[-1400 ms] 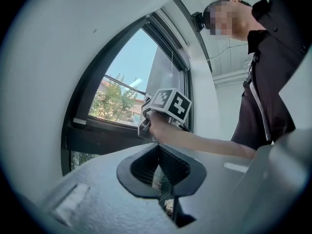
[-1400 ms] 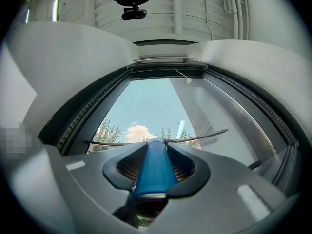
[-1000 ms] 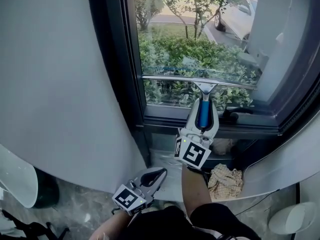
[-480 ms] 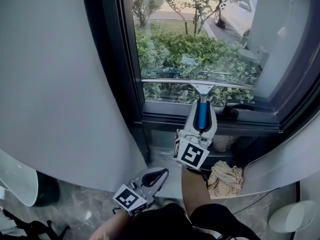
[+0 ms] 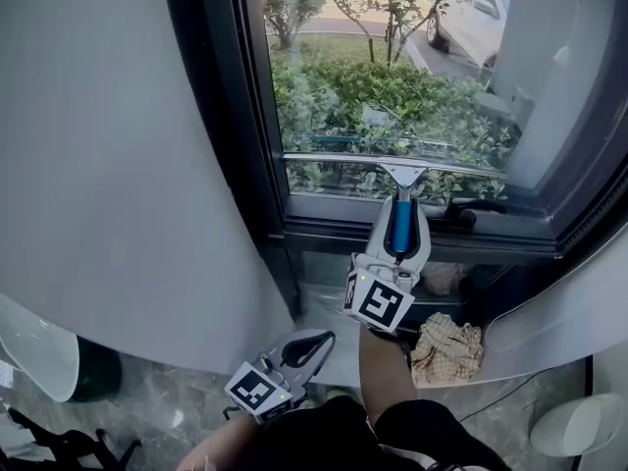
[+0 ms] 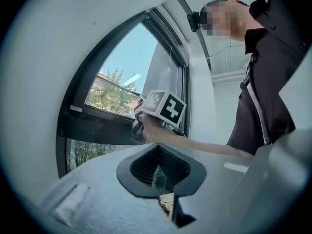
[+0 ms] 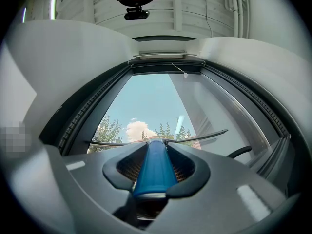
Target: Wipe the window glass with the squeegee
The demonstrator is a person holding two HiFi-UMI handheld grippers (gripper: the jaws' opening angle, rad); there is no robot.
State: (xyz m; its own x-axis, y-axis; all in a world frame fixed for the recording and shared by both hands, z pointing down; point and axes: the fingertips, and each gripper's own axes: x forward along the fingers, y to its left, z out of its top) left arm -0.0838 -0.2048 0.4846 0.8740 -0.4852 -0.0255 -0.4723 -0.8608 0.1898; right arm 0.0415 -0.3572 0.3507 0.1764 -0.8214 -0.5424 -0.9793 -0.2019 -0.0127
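The right gripper (image 5: 398,212) is stretched out toward the far window, its fingers clamped around the blue handle (image 7: 153,172) of the squeegee (image 5: 402,173). The handle runs straight along the fingers and fills the hollow between them. The squeegee's long blade lies level across the lower part of the window glass (image 5: 392,67), just above the bottom of the dark window frame (image 5: 257,165); whether the blade touches the glass I cannot tell. To the right of the blade, a black window handle (image 5: 473,207) sits low on the frame. Through the glass show green shrubs (image 5: 383,101) and, farther right, a parked car (image 5: 473,23).

The left gripper (image 5: 316,341) hangs low and near, beside the person's body, well apart from the window. Its fingers are drawn together to a narrow slit with nothing between them.

A crumpled checked cloth (image 5: 446,346) lies on the ledge below the window, to the right of the person's forearm (image 5: 381,371). A pale curved wall (image 5: 118,165) fills the left side.
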